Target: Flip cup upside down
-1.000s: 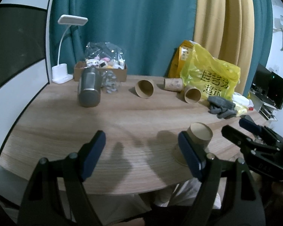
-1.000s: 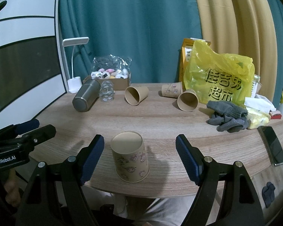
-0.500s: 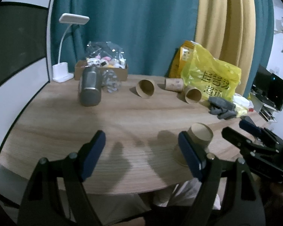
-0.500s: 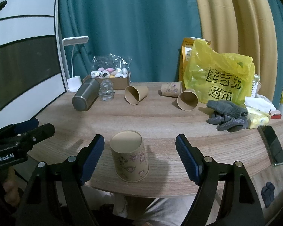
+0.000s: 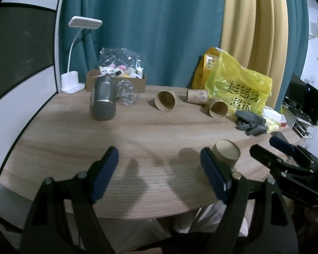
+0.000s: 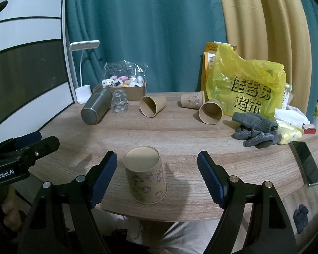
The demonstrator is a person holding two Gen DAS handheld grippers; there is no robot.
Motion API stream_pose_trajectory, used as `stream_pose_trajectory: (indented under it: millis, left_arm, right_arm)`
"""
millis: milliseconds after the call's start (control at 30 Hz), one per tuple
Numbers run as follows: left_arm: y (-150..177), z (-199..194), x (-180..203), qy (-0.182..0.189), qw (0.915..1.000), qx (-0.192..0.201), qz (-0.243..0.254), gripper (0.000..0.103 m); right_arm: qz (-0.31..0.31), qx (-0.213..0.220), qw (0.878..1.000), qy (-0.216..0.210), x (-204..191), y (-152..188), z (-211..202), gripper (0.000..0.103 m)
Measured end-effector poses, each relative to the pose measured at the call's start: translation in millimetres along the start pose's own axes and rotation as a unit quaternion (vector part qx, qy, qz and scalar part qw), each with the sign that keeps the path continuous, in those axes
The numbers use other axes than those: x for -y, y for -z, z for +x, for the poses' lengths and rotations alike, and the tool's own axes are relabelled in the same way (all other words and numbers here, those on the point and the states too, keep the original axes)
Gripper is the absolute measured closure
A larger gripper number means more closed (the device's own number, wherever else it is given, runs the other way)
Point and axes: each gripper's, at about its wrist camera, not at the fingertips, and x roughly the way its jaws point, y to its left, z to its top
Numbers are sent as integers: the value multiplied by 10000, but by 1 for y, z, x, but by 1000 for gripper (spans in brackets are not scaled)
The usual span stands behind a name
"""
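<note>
Cup is sitting upside down near the front edge of the wooden table, its flat base facing up and its printed wall showing, just as it was sitting a second ago. The right gripper is hovering with its blue pads spread wide to either side of the cup, touching nothing; compared with the earlier frames it is sitting a shade further back, with no real shift. The left gripper is likewise hanging released over bare wood to the left of the cup, its spread unchanged. Further back, three paper cups are lying on their sides, one near the steel tumbler, two beside the yellow bag, all staying where they were. Grey gloves are lying to the right.
</note>
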Motion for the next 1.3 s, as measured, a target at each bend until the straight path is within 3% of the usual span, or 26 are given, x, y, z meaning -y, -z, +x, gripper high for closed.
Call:
stream_pose_trajectory:
  millis: [1300]
  left_arm:
    - [4, -3, 9, 107, 9999, 68, -13, 22]
  right_arm:
    - [-7, -21, 10000, -18, 2, 1, 1, 22]
